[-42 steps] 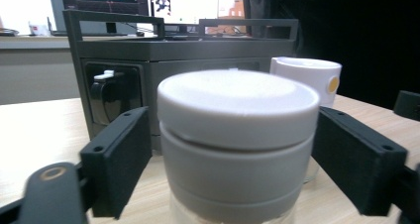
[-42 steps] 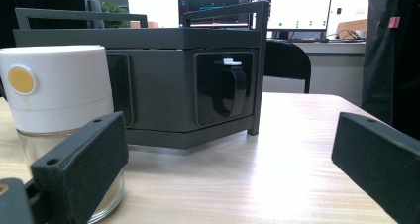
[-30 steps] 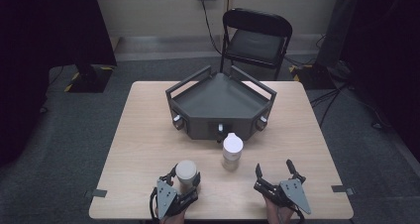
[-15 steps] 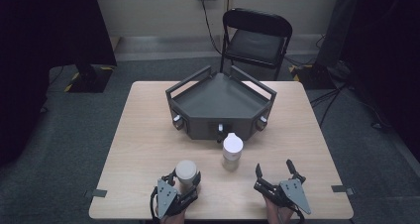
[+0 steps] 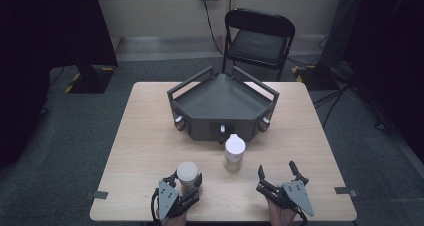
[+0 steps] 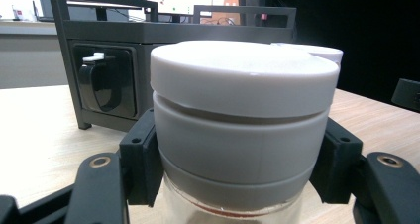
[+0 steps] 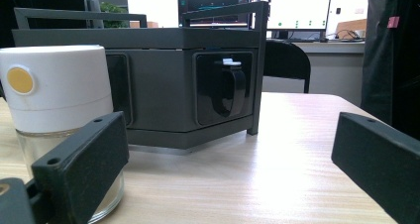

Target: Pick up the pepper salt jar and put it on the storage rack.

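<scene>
In the high view a pale wooden table (image 5: 150, 136) carries a dark grey angular tray (image 5: 222, 106) with raised handle rails at its far half, and the left gripper (image 5: 184, 183) near the front edge has its jaws closed around a jar with a white lid (image 5: 188, 173), standing upright on the table; a second jar with a white cap (image 5: 234, 153) stands just in front of the tray, well apart from the first; the right gripper (image 5: 279, 175) rests near the front edge with its jaws spread and nothing between them; bare tabletop lies on both sides of the tray and between the two grippers, and a black folding chair (image 5: 260, 41) stands beyond the far edge; in the left gripper view the lidded jar (image 6: 242, 125) looms close, its matte white lid ribbed in broad bands above clear glass, with black jaw pads (image 6: 141, 159) pressed against both sides of the lid, a detail the high view cannot resolve; behind it the tray's front panel (image 6: 104, 80) shows a black latch with a small white tab; in the right gripper view the capped jar (image 7: 59, 100) shows a round yellow spot on its smooth white cap and a clear glass body, sitting left of and behind the left jaw pad, not between the pads (image 7: 84, 164); the wood grain runs open between the wide-set jaws toward the tray's corner (image 7: 223, 85).
</scene>
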The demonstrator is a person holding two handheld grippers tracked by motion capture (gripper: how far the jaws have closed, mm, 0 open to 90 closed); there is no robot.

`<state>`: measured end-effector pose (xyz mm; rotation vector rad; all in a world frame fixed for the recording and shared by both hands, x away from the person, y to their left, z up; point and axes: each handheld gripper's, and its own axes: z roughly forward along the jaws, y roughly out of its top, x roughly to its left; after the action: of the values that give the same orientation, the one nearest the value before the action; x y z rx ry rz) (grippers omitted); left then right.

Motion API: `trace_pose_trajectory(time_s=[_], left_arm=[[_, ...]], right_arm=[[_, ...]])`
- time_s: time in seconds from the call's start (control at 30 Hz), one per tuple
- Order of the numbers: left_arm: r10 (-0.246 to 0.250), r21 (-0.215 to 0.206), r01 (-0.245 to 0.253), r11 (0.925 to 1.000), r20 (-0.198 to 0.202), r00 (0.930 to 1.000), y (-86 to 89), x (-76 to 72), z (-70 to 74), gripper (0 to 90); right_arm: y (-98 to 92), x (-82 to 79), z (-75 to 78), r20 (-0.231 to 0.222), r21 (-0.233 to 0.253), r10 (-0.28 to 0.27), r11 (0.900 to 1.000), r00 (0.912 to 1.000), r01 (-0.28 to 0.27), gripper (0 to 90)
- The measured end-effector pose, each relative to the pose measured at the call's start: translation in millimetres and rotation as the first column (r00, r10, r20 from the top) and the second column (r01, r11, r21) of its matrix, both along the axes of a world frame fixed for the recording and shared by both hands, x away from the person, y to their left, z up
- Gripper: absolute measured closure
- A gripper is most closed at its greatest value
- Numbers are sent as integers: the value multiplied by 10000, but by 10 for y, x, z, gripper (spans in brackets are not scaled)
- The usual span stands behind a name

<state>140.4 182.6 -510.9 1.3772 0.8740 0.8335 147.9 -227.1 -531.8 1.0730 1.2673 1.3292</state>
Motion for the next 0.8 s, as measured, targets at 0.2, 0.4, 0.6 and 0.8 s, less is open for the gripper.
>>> trace_pose_trajectory(time_s=[0.2,0.4,0.6,0.8], left_arm=[[165,4,-165,9999,-13,9999,-6,-11,9,346],[223,-14,-223,9998,-27,9997,12,-10,28,346],[255,-19,-255,9997,26,9997,15,-20,57,345],[208,89,-209,9997,129,9997,11,-28,100,345]], right_arm=[[0,0,0,0,-2,-1,10000,10000,1,0],[1,0,0,-1,-1,-3,10000,10000,3,0],[5,0,0,0,-2,-28,10000,10000,28,0],[4,0,0,0,-1,-23,10000,10000,23,0]])
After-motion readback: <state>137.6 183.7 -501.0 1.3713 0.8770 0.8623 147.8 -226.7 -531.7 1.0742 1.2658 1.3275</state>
